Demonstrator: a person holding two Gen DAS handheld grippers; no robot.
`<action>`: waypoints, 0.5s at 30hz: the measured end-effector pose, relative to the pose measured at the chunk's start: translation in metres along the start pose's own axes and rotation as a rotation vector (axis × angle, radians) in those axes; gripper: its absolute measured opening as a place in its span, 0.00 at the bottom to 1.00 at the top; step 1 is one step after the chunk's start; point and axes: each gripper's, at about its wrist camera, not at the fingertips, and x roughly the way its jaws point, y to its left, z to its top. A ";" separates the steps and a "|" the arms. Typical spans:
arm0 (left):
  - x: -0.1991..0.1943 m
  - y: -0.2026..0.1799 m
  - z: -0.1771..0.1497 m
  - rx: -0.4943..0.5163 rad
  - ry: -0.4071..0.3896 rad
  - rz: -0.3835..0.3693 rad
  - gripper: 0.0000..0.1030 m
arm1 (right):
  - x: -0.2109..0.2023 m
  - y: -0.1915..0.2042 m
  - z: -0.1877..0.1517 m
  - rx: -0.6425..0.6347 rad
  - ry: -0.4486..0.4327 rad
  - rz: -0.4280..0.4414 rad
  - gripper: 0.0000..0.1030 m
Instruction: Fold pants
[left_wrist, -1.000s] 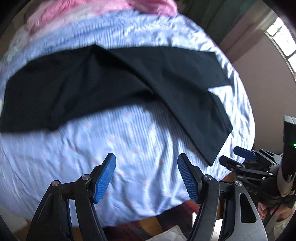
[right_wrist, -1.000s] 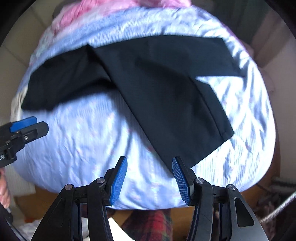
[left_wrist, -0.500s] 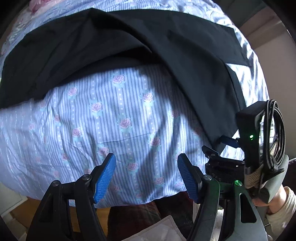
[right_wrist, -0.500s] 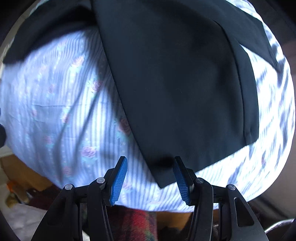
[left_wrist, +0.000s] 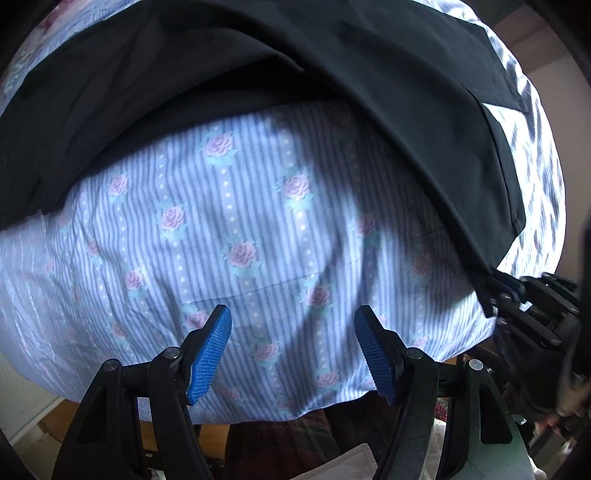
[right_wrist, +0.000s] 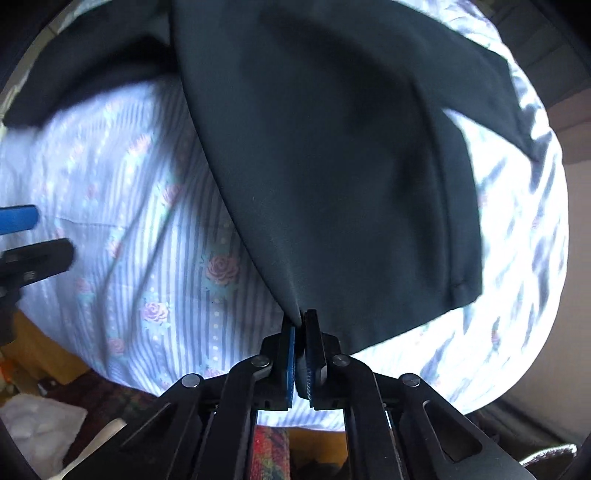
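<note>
Black pants (left_wrist: 258, 62) lie spread on a bed with a blue striped, rose-print sheet (left_wrist: 236, 236). One leg runs toward the near right corner. In the right wrist view my right gripper (right_wrist: 300, 325) is shut on the near hem corner of that pants leg (right_wrist: 332, 166). It also shows at the right edge of the left wrist view (left_wrist: 495, 288), pinching the hem. My left gripper (left_wrist: 293, 347) is open and empty, hovering over bare sheet near the bed's front edge, apart from the pants. Its fingertips (right_wrist: 18, 218) show at the left of the right wrist view.
The bed's front edge (left_wrist: 295, 410) drops to a dark plaid rug (right_wrist: 269, 454) and wooden floor (right_wrist: 33, 350). White cloth or paper (right_wrist: 37, 417) lies on the floor at the left. A wall stands to the right of the bed.
Both grippers moved in closer to the bed. My right gripper went from open beside the hem corner to shut on it. My left gripper stayed open.
</note>
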 end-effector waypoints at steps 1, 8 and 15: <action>-0.001 -0.003 0.002 0.005 -0.003 -0.003 0.66 | -0.006 -0.003 -0.001 0.011 -0.011 0.007 0.04; -0.020 -0.024 0.017 0.043 -0.061 -0.015 0.66 | -0.065 -0.029 -0.013 0.080 -0.143 0.030 0.04; -0.062 -0.044 0.045 0.057 -0.169 -0.037 0.66 | -0.131 -0.100 0.041 0.168 -0.312 -0.032 0.03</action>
